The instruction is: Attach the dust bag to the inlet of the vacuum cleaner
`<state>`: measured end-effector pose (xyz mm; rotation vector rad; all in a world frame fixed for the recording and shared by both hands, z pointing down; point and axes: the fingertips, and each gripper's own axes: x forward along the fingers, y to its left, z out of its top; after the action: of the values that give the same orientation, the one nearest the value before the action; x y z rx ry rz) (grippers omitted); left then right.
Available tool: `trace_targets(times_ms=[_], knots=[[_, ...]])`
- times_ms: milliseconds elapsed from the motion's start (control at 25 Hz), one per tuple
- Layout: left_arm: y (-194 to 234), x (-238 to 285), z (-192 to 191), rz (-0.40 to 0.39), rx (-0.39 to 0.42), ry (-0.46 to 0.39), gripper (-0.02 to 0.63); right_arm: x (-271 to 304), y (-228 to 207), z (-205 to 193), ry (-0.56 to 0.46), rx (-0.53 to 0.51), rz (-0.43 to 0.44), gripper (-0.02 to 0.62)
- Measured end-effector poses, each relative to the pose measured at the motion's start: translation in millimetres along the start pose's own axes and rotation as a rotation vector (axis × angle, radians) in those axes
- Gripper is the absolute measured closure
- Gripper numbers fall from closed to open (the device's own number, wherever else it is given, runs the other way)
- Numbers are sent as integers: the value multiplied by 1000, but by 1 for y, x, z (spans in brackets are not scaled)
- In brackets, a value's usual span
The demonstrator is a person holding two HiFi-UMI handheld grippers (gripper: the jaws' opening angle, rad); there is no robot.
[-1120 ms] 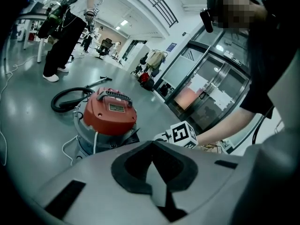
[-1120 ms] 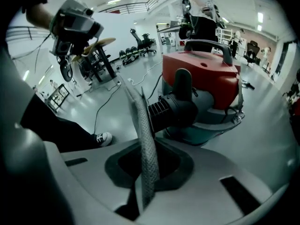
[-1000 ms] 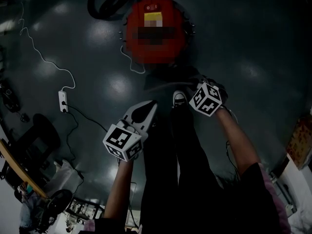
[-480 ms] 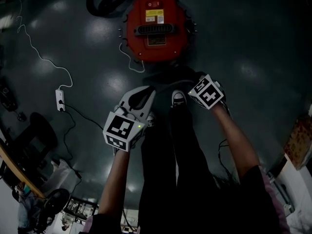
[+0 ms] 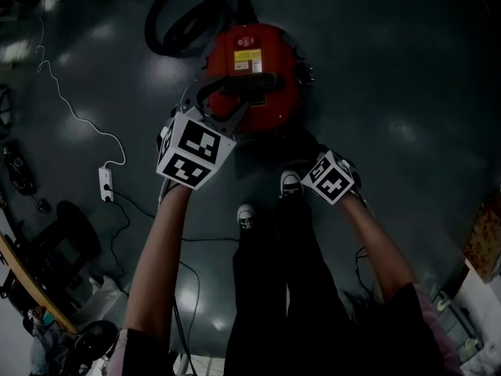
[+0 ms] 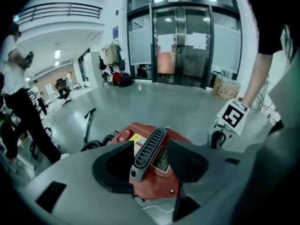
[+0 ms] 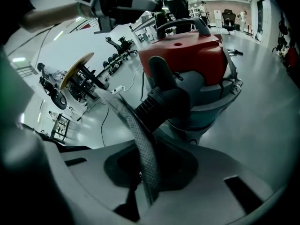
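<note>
Having lifted from the shoes (image 5: pixel 290 182) to the top of the red vacuum cleaner (image 5: pixel 254 77), straddles its handle (image 6: pixel 150 144) with left gripper (image 6: pixel 151 157) jaws apart. Keeps right gripper (image 7: pixel 145 172) low at the vacuum's near side, pinched on a grey woven strip (image 7: pixel 136 130) beside the black hose cuff (image 7: pixel 164 102): plain in right gripper view, lost in dark from the head.

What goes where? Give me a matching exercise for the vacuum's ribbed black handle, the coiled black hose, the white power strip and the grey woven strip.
1 ribbed black handle
2 coiled black hose
3 white power strip
4 grey woven strip

A floor, on the person's left
B between the left gripper's open jaws
C pinched in the right gripper
D floor, beyond the red vacuum cleaner

Pairs: 1-B; 2-D; 3-A; 4-C
</note>
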<state>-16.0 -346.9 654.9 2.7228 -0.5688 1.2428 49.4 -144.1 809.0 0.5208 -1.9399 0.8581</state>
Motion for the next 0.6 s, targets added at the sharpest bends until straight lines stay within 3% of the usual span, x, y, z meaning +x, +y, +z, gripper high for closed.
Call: trace_targets(times_ms=[120, 200, 440, 560, 600], knots=[[1, 23, -11, -74, 186, 125, 393, -1, -1, 2, 10, -17, 7, 543], [0, 35, -17, -114, 263, 178, 391, -1, -4, 3, 7, -39, -3, 534], [2, 59, -32, -173, 303, 238, 393, -1, -2, 4, 31, -135, -44, 495], [3, 65, -35, -182, 277, 242, 393, -4, 1, 6, 48, -181, -62, 500], [3, 66, -36, -187, 269, 246, 393, -4, 3, 7, 46, -184, -68, 534]])
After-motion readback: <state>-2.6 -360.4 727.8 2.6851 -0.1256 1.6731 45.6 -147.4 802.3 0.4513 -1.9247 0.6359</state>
